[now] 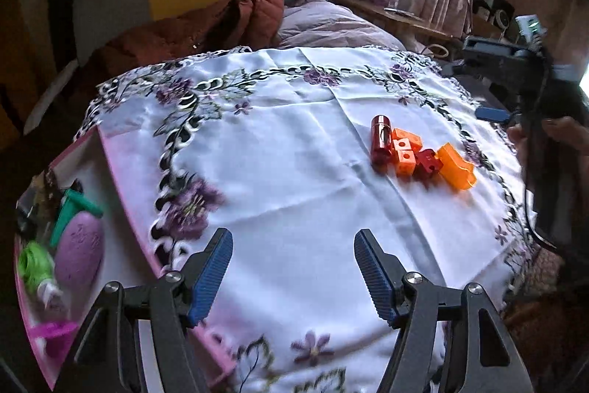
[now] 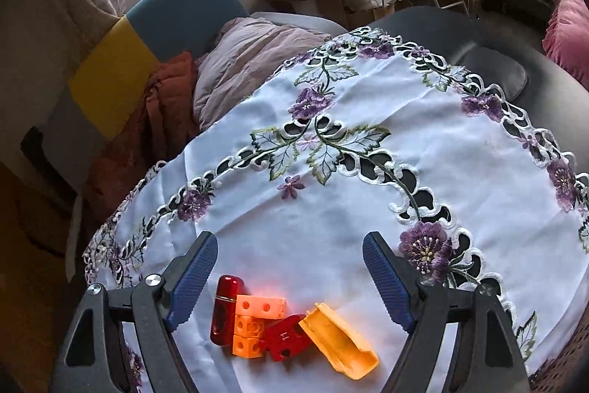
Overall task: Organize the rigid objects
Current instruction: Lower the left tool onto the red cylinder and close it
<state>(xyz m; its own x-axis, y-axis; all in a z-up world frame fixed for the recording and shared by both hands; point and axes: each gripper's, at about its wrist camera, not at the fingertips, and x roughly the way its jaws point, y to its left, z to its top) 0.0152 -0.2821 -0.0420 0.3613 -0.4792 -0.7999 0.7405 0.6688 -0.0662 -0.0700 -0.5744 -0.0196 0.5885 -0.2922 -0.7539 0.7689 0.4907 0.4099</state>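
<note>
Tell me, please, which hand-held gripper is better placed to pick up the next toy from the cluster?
Probably the right hand-held gripper: it is open, with the red and orange toy cluster just below its fingers. The left one, also open, is farther away.

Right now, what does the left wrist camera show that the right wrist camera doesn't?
Only the left wrist view shows the pink box at the cloth's left edge, holding a purple egg-shaped toy, a green piece and a teal piece. It also catches the right gripper from outside, with the hand that holds it.

Only the right wrist view shows the dark chair beyond the table.

Both show the embroidered tablecloth, the red cylinder, orange cubes, red block and orange scoop-shaped piece, all touching in a cluster.
</note>
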